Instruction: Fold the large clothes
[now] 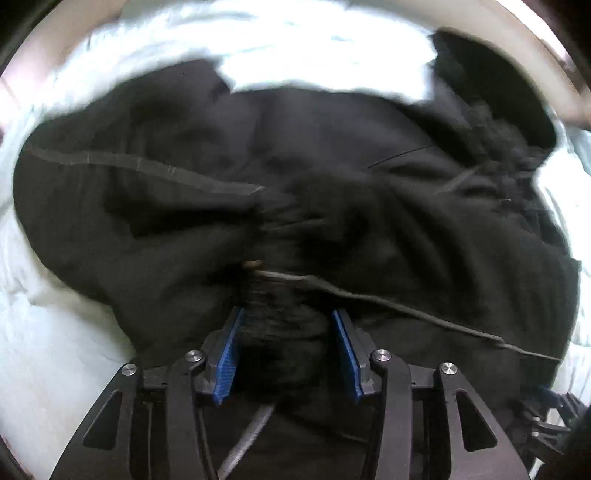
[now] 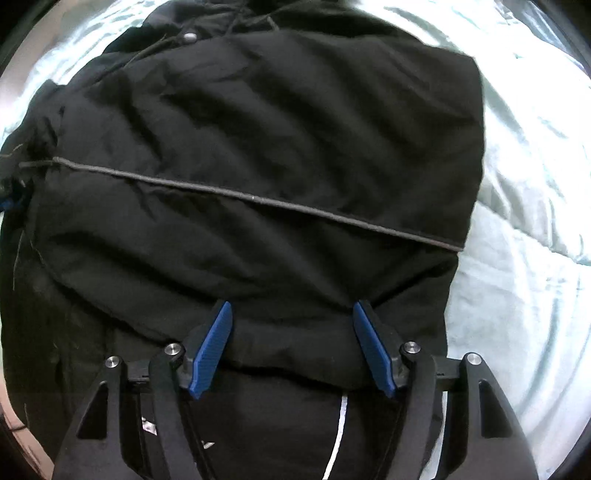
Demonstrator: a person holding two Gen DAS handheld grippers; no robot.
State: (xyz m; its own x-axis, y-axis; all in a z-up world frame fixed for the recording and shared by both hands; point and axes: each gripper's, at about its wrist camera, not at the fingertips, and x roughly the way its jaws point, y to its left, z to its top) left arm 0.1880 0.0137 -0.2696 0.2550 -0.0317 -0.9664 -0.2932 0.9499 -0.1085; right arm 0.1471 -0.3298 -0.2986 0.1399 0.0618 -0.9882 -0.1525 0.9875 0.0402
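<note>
A large black jacket (image 1: 184, 206) lies crumpled on pale bedding, with a grey cord (image 1: 406, 306) trailing across it. My left gripper (image 1: 288, 312) points down into it. Its blue pads (image 1: 227, 362) stand apart, with a gathered bunch of black fabric between them that is not visibly pinched. In the right wrist view the jacket (image 2: 277, 129) is spread flatter, and a grey cord line (image 2: 258, 201) crosses it. My right gripper (image 2: 292, 304) stands wide open over a rolled fold of the jacket's edge (image 2: 291, 347). That fold runs between and past both blue pads (image 2: 208, 350).
Pale, rumpled bedding (image 1: 55, 350) surrounds the jacket and fills the right side of the right wrist view (image 2: 517, 277). A metal snap (image 2: 190, 36) sits near the jacket's far end. Black and blue hardware (image 1: 550, 410) shows at the lower right of the left wrist view.
</note>
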